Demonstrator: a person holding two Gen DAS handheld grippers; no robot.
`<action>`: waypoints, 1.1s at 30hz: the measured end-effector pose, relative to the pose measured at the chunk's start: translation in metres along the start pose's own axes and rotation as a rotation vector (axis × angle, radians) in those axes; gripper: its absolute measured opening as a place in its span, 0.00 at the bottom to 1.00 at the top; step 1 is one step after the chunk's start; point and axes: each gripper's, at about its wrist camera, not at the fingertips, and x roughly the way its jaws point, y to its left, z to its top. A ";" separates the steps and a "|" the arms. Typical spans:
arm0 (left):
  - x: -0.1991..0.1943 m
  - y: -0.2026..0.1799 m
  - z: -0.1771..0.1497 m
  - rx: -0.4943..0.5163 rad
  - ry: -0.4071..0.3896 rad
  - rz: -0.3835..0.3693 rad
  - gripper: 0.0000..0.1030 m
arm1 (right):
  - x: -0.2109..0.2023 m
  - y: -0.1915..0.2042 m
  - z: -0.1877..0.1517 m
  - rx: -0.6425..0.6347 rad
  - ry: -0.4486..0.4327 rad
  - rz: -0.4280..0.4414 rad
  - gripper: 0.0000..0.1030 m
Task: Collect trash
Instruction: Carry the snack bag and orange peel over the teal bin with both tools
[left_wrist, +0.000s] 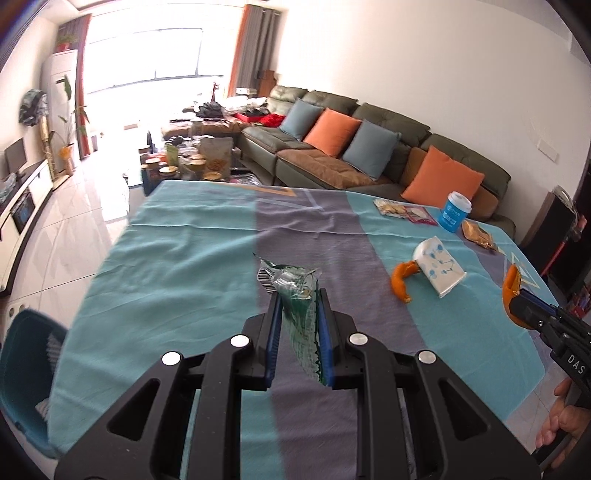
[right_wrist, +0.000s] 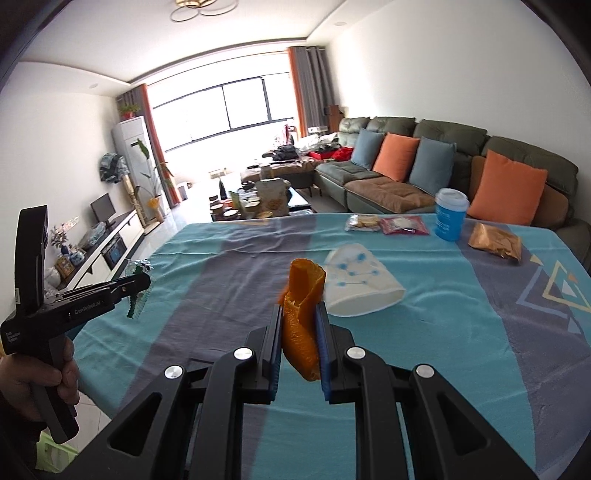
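While tipped over, paper cup (right_wrist: 364, 286) unfilled.

Strong daylight from window (right_wrist: 229, 107), glare blown out; fisheye bends edges; dark corners, perhaps vignetting.

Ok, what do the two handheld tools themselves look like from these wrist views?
Both match: matte black angular frames with cut-outs, silver round bolts and blue ribbed pads on the left tool and right tool. White lettering marks their bodies; each has a black pistol handle.
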 end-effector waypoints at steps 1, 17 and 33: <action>-0.007 0.005 -0.002 -0.005 -0.008 0.010 0.19 | -0.001 0.006 0.001 -0.010 -0.004 0.011 0.15; -0.091 0.108 -0.037 -0.103 -0.081 0.222 0.19 | 0.013 0.125 0.013 -0.195 0.003 0.228 0.15; -0.151 0.202 -0.079 -0.272 -0.095 0.399 0.19 | 0.057 0.249 0.023 -0.354 0.070 0.456 0.15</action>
